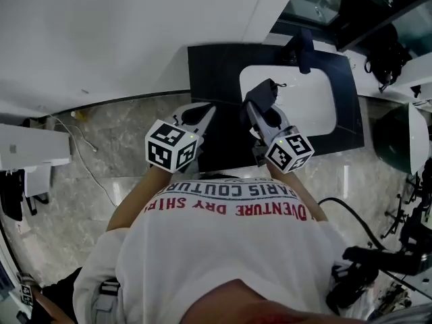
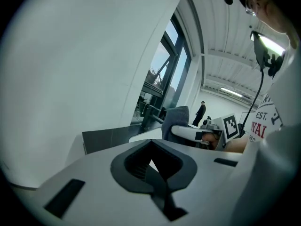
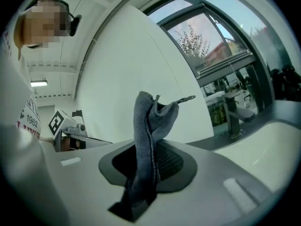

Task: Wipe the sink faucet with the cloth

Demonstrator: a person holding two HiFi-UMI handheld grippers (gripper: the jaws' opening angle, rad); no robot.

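Note:
In the head view a dark faucet [image 1: 302, 49] stands at the far rim of a white sink [image 1: 314, 110] set in a black counter [image 1: 216, 66]. My right gripper [image 1: 259, 102] hangs over the basin's near left edge, shut on a grey cloth [image 1: 263, 92]. The right gripper view has the cloth [image 3: 146, 126] standing up, bunched, from my right gripper [image 3: 153, 166], with the faucet [image 3: 237, 114] farther off to the right. My left gripper [image 1: 207, 113] is shut and holds nothing, above the counter left of the basin. The left gripper view takes in the cloth [image 2: 176, 121].
A white wall runs along the counter's left, with windows behind the sink. Marble floor lies below, with a white cable [image 1: 88, 160] and a white box [image 1: 34, 147] at left. Black equipment [image 1: 364, 268] sits at lower right. A person [image 2: 201, 113] stands far off.

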